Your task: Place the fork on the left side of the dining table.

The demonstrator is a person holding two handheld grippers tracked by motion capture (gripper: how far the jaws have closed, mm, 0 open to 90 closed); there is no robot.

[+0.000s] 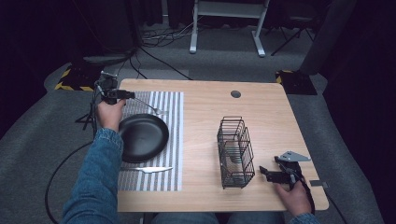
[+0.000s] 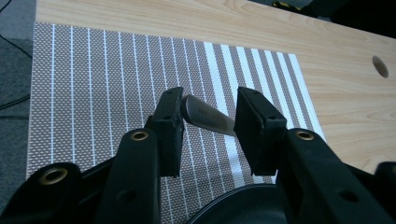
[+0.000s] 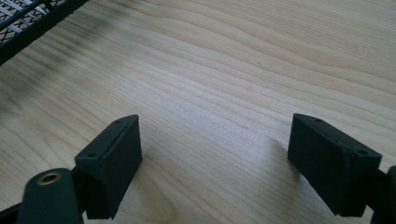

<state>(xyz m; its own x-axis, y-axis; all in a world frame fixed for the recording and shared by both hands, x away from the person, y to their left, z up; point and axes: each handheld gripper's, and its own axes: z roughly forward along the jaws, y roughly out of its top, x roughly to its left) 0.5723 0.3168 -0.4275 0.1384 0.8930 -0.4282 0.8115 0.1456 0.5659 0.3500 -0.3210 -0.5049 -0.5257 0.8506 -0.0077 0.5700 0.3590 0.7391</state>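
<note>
A metal fork (image 1: 156, 109) lies on the striped placemat (image 1: 175, 140), beyond the black plate (image 1: 142, 137). My left gripper (image 1: 125, 94) stands at the mat's far left corner. Its jaws are part-way apart around the end of the fork's handle (image 2: 208, 119) without clamping it. A knife (image 1: 149, 169) lies on the mat in front of the plate. My right gripper (image 1: 268, 173) hovers open over bare wood (image 3: 224, 93) near the table's front right. It sits just right of the black wire basket (image 1: 236, 151), with nothing between its fingers.
The plate's rim (image 2: 233, 205) shows just below the left jaws. A corner of the wire basket (image 3: 32, 18) is at the upper left of the right gripper view. A cable hole (image 1: 236, 94) sits near the table's far edge. Cables and desk legs lie on the floor beyond.
</note>
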